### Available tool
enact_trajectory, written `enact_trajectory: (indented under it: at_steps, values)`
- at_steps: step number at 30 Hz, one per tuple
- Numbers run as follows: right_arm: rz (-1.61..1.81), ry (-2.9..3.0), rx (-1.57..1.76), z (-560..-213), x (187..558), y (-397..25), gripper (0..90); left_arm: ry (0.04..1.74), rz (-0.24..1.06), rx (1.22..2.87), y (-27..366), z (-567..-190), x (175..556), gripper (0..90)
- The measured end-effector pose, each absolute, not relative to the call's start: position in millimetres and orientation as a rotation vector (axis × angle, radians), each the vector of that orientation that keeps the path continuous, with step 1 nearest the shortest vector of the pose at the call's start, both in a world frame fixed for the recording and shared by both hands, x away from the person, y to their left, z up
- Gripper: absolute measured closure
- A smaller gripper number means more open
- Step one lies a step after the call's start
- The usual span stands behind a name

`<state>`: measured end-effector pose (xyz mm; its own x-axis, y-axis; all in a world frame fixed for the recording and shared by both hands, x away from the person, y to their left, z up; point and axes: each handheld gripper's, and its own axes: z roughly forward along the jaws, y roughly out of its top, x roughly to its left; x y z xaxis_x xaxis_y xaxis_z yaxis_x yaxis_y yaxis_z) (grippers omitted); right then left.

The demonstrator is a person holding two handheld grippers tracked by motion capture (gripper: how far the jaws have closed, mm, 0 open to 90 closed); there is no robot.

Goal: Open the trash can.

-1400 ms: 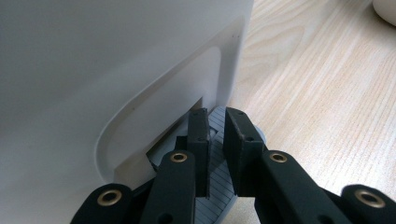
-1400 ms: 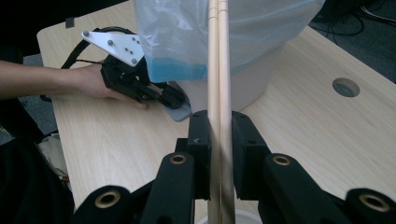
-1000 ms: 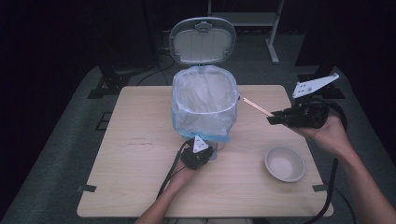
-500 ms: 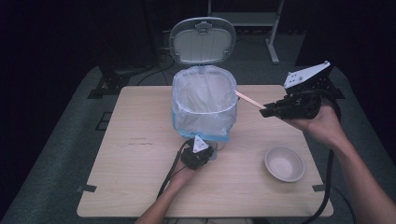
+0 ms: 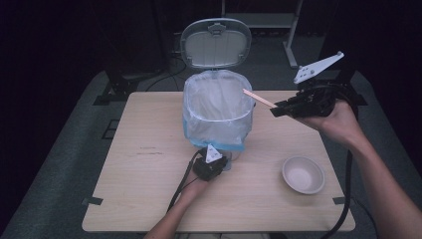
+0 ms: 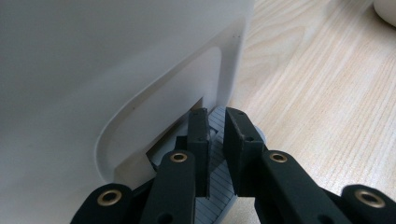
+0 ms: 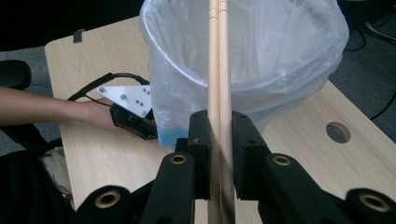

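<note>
The chopsticks (image 7: 219, 70) were a pale wooden pair, straight and slim, lying side by side. The right tool (image 5: 276, 111) was clamped on them, its jaws pressed against both sticks, raised above the tabletop (image 5: 149, 164) to the right of the bin (image 5: 217, 119). In the high view the chopsticks' far ends reached over the bin's rim. The bin was white, lined with a thin translucent bag (image 7: 299, 56) folded over the rim, a blue band at its lower edge, and its lid (image 5: 216, 44) stood upright behind it. Nothing could be made out inside the bag. The left tool (image 6: 214, 122), jaws nearly together, pressed on the ribbed grey pedal (image 6: 215, 158) at the bin's base. A small shallow bowl (image 5: 303, 174) sat near the right edge, holding nothing.
</note>
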<state>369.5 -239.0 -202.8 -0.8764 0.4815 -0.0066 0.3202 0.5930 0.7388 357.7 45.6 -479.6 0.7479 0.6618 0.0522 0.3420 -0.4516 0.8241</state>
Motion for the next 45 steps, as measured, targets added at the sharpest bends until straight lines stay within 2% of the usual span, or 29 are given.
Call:
enact_trajectory:
  at_steps: [31,45]
  values:
    - [1.136,2.641,0.603,-174.2,394.8,-188.8,79.0,0.755,0.467,2.075,45.6,-479.7,357.7,80.9]
    - [1.114,2.659,0.595,-173.0,411.6,-162.5,79.0,0.754,0.467,2.076,45.7,-479.6,357.7,80.9]
